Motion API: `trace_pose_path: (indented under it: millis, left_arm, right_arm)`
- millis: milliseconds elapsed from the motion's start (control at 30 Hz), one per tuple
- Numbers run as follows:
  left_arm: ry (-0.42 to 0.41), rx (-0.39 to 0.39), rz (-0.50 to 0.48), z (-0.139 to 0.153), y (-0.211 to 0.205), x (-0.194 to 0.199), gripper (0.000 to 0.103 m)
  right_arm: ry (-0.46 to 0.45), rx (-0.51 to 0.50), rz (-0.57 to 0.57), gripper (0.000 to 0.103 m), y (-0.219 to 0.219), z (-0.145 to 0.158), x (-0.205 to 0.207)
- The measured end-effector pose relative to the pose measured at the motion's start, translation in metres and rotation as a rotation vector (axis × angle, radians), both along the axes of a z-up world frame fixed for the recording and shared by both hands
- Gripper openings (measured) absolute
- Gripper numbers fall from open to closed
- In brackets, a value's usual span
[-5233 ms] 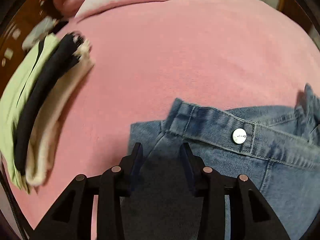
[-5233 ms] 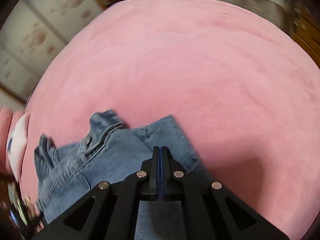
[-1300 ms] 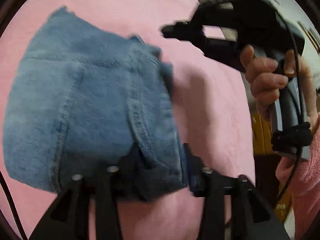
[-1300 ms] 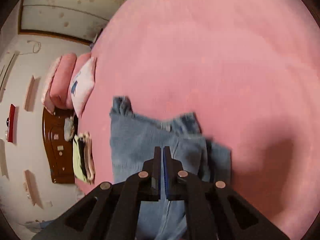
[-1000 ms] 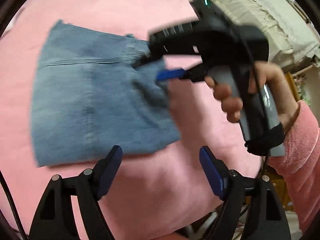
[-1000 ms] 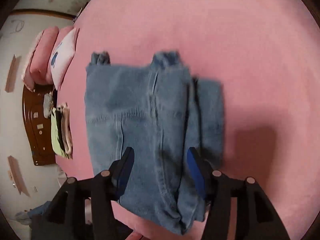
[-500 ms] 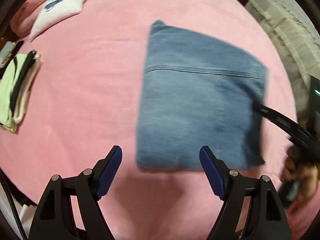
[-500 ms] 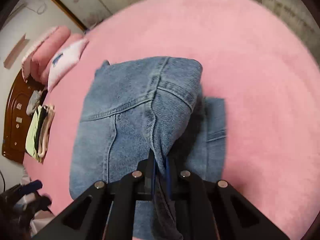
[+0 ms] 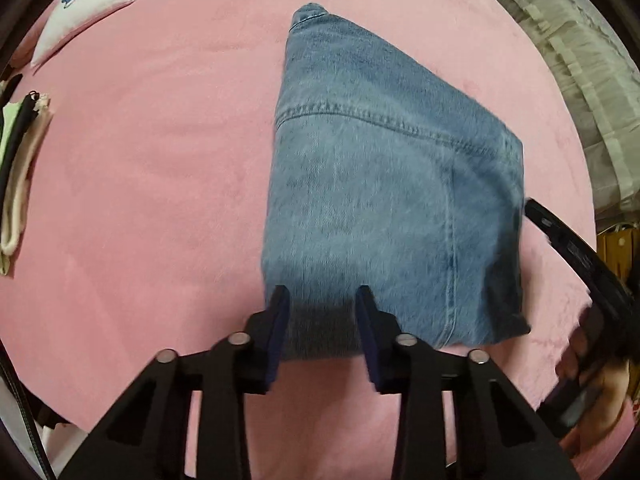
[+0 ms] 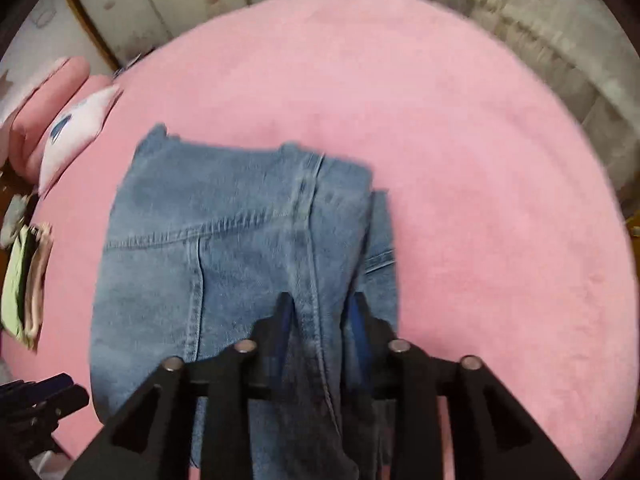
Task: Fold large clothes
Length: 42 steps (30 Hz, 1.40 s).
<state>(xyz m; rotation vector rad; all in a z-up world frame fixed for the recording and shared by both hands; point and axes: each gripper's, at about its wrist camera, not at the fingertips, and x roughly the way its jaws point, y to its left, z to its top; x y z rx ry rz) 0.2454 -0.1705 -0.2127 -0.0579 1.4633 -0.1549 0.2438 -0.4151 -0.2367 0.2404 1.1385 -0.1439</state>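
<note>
Covering the bed, a pink fleece blanket point(image 9: 160, 152) is carrying the folded blue denim jeans point(image 9: 380, 208) at its middle. I am closing my left gripper point(image 9: 322, 300) onto their near edge, while my right gripper point(image 10: 320, 304), jaws just opening, is straddling a raised denim fold. Only the right view is showing papered wall panels point(image 10: 180, 4).

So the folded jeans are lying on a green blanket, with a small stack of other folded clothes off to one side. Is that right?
Not quite: the blanket is pink, not green. Both wrist views show it. The rest holds: the folded jeans lie on it, and a small stack of folded clothes sits off to one side, near the blanket's edge in the left wrist view.
</note>
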Motion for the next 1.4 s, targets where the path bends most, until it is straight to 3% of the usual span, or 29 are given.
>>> trace_pose_path:
  millis: [33, 133, 200, 233, 267, 300, 367, 467, 567, 733, 800, 900, 1033, 1100, 1167, 1300, 1367, 1400]
  left_arm:
    - [0.004, -0.009, 0.005, -0.003, 0.003, 0.003, 0.015]
    - [0.029, -0.023, 0.004, -0.016, 0.001, 0.005, 0.013]
    - [0.022, 0.014, -0.007, -0.028, -0.005, 0.002, 0.013]
    - [0.01, 0.034, -0.02, -0.034, -0.007, 0.002, 0.013]
    - [-0.006, 0.064, -0.048, -0.037, -0.01, -0.001, 0.013]
    - [-0.022, 0.108, -0.081, -0.041, -0.015, -0.005, 0.013]
    - [-0.045, 0.192, -0.126, -0.052, -0.022, -0.014, 0.012]
    - [-0.071, 0.223, -0.13, -0.056, -0.027, -0.023, 0.012]
    - [-0.075, 0.224, -0.112, -0.051, -0.026, -0.03, 0.012]
    - [-0.135, 0.231, -0.111, -0.028, -0.017, -0.026, 0.013]
    - [-0.154, 0.199, -0.077, -0.024, -0.01, -0.006, 0.013]
    - [-0.137, 0.141, 0.001, -0.031, 0.002, 0.033, 0.013]
    - [-0.173, 0.086, 0.042, -0.04, 0.005, 0.081, 0.011]
    - [-0.134, 0.058, 0.06, -0.05, 0.003, 0.1, 0.01]
    - [-0.153, 0.043, 0.074, -0.05, 0.003, 0.105, 0.008]
    - [-0.219, 0.039, 0.054, -0.039, -0.002, 0.11, 0.009]
    - [-0.204, 0.015, 0.066, -0.041, -0.006, 0.119, 0.009]
    - [-0.201, 0.02, 0.065, -0.041, -0.006, 0.121, 0.01]
  right_arm:
    - [-0.034, -0.021, -0.008, 0.031, 0.001, 0.009, -0.006]
    - [-0.123, -0.008, 0.025, 0.031, 0.004, 0.026, -0.02]
    - [-0.123, 0.11, 0.135, 0.031, 0.013, 0.018, -0.021]
    - [-0.09, 0.174, 0.178, 0.028, 0.017, 0.008, -0.017]
    - [-0.04, 0.237, 0.218, 0.011, 0.024, -0.003, -0.016]
    - [0.036, 0.27, 0.252, 0.004, 0.033, -0.023, -0.017]
    - [0.159, 0.231, 0.264, 0.0, 0.042, -0.051, -0.02]
    - [0.15, 0.25, 0.239, 0.0, 0.034, -0.064, -0.041]
    - [0.17, 0.234, 0.187, 0.0, 0.016, -0.06, -0.058]
    - [0.132, 0.161, 0.243, 0.0, 0.022, -0.031, -0.059]
    - [0.019, 0.339, 0.234, 0.001, 0.027, -0.019, -0.053]
    - [-0.018, 0.478, 0.21, 0.001, 0.036, -0.028, -0.022]
    - [-0.023, 0.484, 0.21, 0.001, 0.055, -0.053, 0.027]
    - [-0.065, 0.486, 0.194, 0.001, 0.062, -0.056, 0.05]
    - [-0.07, 0.433, 0.18, 0.0, 0.061, -0.062, 0.069]
    - [-0.107, 0.233, 0.134, 0.0, 0.027, -0.064, 0.09]
    - [-0.105, 0.299, 0.142, 0.0, 0.004, -0.066, 0.092]
    - [-0.107, 0.276, 0.136, 0.0, -0.006, -0.063, 0.087]
